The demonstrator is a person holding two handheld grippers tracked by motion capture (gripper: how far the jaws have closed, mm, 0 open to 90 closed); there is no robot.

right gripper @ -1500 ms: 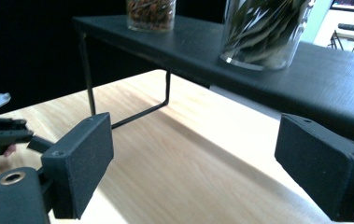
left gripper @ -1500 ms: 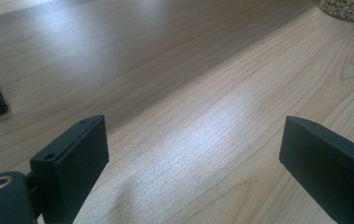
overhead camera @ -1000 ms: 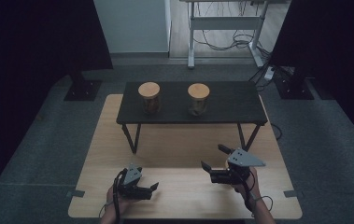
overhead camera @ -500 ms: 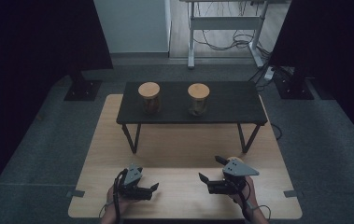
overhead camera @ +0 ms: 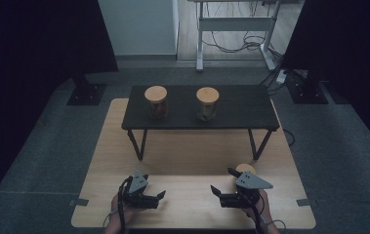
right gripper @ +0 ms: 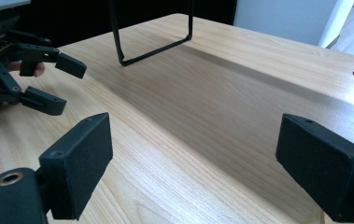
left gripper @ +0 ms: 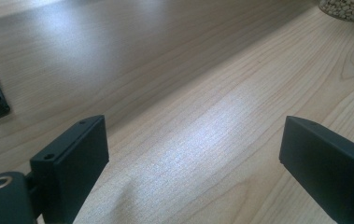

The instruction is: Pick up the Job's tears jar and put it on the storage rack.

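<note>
Grippers low over your wooden board (overhead camera: 192, 146), both spread wide and holding nothing.
Your left gripper (overhead camera: 154, 199) and right gripper (overhead camera: 220, 187) face each other; a wood-lidded jar (overhead camera: 245, 169) stands just behind the right one.

A pale rectangular wooden board (overhead camera: 192, 146) lies flat on the grey carpeted floor (overhead camera: 41, 156). On the board's far half stands a low black rectangular table on thin black metal legs (overhead camera: 241, 109), and two glass jars with round wooden lids sit on its top, one left of centre (overhead camera: 156, 102), one just right of centre (overhead camera: 207, 103). A third jar with a wooden lid (overhead camera: 245, 168) stands directly on the board at near right.
</note>
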